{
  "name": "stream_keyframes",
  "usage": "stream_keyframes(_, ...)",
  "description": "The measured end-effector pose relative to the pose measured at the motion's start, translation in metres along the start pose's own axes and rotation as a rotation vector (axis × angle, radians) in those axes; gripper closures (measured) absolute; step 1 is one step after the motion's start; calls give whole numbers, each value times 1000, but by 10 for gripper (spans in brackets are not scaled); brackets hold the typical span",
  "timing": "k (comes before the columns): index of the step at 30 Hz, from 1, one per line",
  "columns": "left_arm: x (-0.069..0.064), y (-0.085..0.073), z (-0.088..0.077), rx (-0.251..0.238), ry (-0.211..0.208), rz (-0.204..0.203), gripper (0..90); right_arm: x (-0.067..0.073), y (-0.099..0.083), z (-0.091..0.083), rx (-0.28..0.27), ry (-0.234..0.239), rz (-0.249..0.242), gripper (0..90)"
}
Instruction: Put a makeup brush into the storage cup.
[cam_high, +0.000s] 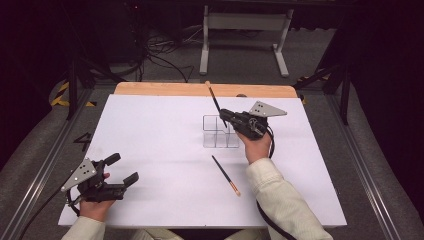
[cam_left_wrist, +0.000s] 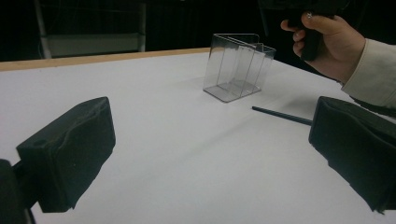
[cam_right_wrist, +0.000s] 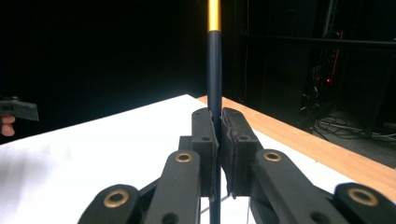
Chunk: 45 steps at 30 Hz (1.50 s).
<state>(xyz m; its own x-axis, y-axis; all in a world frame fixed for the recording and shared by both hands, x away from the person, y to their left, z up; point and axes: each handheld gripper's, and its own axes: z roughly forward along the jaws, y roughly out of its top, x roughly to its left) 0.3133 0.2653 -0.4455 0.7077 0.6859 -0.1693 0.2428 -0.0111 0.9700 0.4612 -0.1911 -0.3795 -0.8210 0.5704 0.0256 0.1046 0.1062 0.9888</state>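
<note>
White table (cam_high: 165, 150); right hand-held gripper (cam_high: 226, 115) clamps a chopstick (cam_high: 214, 100).

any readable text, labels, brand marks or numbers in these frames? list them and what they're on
None readable.
Clear divided box: no label or print.
Both chopsticks, held and lying: plain black and gold, no marking.
Both tongs, right and left: no lettering.
Yellow-black floor tape: stripes, no words.

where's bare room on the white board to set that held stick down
Free: the wide stretch left of the clear organizer, up to the left claw; also the near right corner past the loose stick. Crowded: around the organizer, where the right claw holds its stick.
</note>
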Motion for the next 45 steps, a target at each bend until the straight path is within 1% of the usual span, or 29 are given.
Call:
stream_keyframes(14,0,0,0,-1,0,-1,11,-3,-12,9,36,-7,7,844)
stream_keyframes(25,0,0,0,-2,0,0,11,-7,-20,10,61,-22,15,844)
stream_keyframes(29,0,0,0,-2,0,1,11,-9,-24,9,64,-23,25,844)
stream_keyframes(37,0,0,0,-3,-1,-3,11,-7,-29,13,77,-21,32,844)
stream_keyframes(45,1,0,0,-3,-3,-1,11,-6,-29,9,90,-29,30,844)
